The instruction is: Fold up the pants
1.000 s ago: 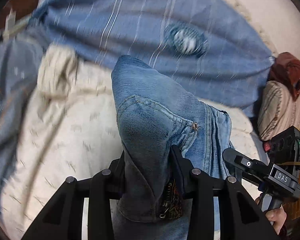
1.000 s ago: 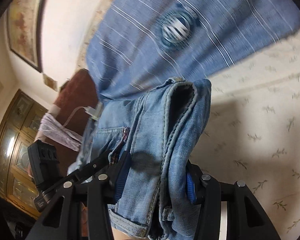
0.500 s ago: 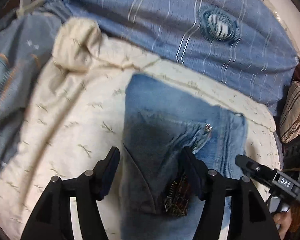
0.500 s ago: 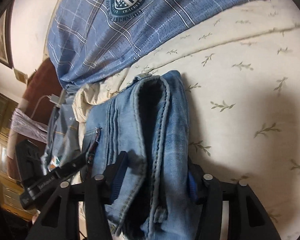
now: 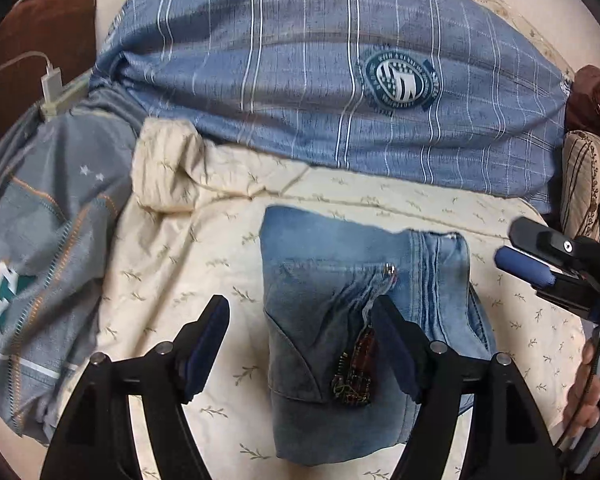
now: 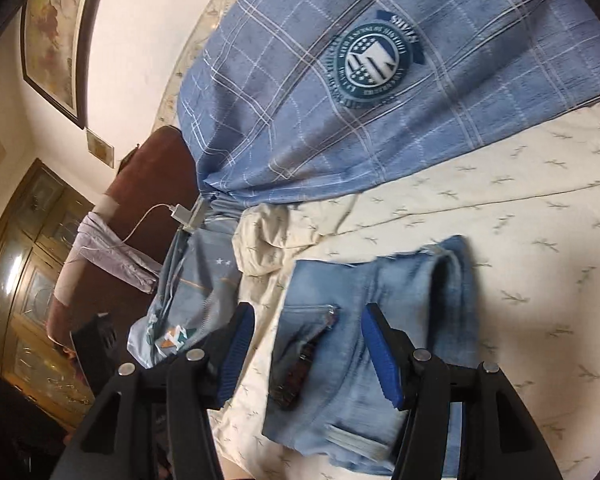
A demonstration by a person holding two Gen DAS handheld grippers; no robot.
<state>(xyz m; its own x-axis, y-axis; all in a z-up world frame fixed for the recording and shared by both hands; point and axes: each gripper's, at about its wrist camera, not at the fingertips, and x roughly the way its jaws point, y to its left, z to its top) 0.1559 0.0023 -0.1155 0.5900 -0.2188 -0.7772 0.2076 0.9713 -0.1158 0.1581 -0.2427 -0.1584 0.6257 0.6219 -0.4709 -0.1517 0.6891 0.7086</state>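
The blue denim pants point(image 5: 340, 300) lie folded into a compact bundle on the cream patterned bedsheet point(image 5: 172, 272); they also show in the right wrist view point(image 6: 380, 320). My left gripper point(image 5: 300, 320) is open, its jaws spread just above the near edge of the bundle, holding nothing. My right gripper point(image 6: 308, 336) is open too, its blue pads point(image 6: 380, 356) hovering over the bundle without gripping it. The right gripper also appears at the right edge of the left wrist view point(image 5: 548, 264).
A large blue plaid pillow point(image 5: 320, 72) with a round emblem lies behind the pants. A grey jacket point(image 5: 40, 248) lies to the left, with a white charger and cable point(image 5: 52, 84) beyond it. A striped cushion point(image 5: 584, 176) is at the right. A wooden cabinet point(image 6: 24, 280) stands beside the bed.
Both grippers held the folded pants lifted, lowered them onto the sheet, then opened and drew back. The bundle now rests free on the bed.
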